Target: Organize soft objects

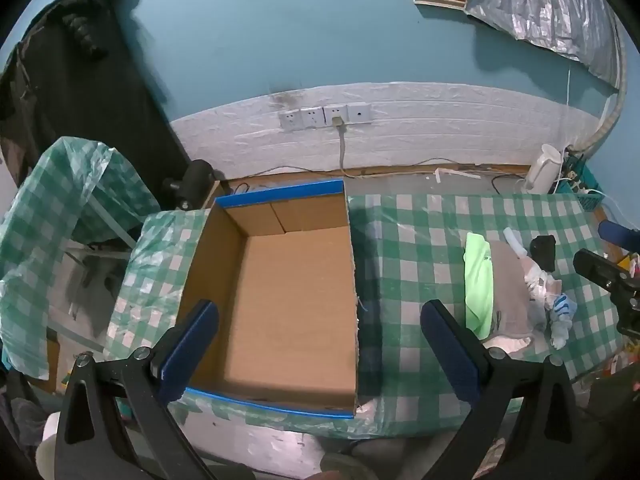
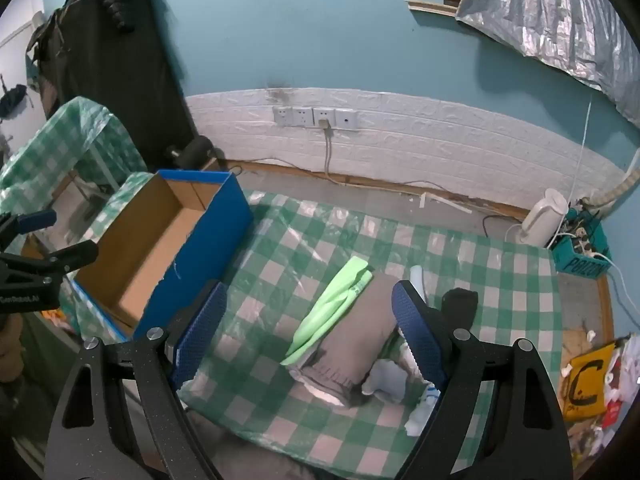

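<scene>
both my grippers wide and empty, i'd drop the right gripper (image 2: 306,330) squarely over the green cloth (image 2: 330,314) at frame centre, pinching its top fold only, then carry it to the box (image 2: 160,248) upper left.

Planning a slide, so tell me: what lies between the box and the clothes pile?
Only bare checked tablecloth between box and clothes pile, clearest in the right wrist view.

teal wall (image 2: 320,32), white brick-pattern panel (image 2: 420,136), wall sockets (image 2: 314,117).

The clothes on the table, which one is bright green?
The folded lime-green garment, lying on the box side of the pile; beside it, the grey garment and black sock are dull.
</scene>
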Motion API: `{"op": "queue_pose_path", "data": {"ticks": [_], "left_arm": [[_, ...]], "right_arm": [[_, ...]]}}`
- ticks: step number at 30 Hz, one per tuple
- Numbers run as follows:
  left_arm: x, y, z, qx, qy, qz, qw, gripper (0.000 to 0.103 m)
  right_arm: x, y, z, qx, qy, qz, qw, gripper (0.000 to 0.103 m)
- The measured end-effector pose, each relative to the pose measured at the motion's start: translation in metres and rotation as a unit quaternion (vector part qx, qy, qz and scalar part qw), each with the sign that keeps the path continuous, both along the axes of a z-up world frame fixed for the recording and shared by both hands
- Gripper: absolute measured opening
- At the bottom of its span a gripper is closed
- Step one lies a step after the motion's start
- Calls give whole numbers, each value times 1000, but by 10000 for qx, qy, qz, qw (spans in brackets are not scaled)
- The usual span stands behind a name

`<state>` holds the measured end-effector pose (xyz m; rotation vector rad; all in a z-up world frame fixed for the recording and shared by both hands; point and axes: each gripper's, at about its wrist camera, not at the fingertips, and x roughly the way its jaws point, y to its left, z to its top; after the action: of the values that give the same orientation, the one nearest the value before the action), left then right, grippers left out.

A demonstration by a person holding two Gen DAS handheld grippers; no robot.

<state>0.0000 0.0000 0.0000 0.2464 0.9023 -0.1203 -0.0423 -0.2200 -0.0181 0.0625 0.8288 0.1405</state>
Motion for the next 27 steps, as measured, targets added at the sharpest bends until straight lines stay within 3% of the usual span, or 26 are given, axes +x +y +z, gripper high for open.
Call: {"op": "queue_pose_path", "data": {"ticks": [27], "left_arm": [[-2,-2,2,15,-91,-42,9999,102]], "right_arm": [[-3,1,-3,7,10,-7,10000,84]]}}
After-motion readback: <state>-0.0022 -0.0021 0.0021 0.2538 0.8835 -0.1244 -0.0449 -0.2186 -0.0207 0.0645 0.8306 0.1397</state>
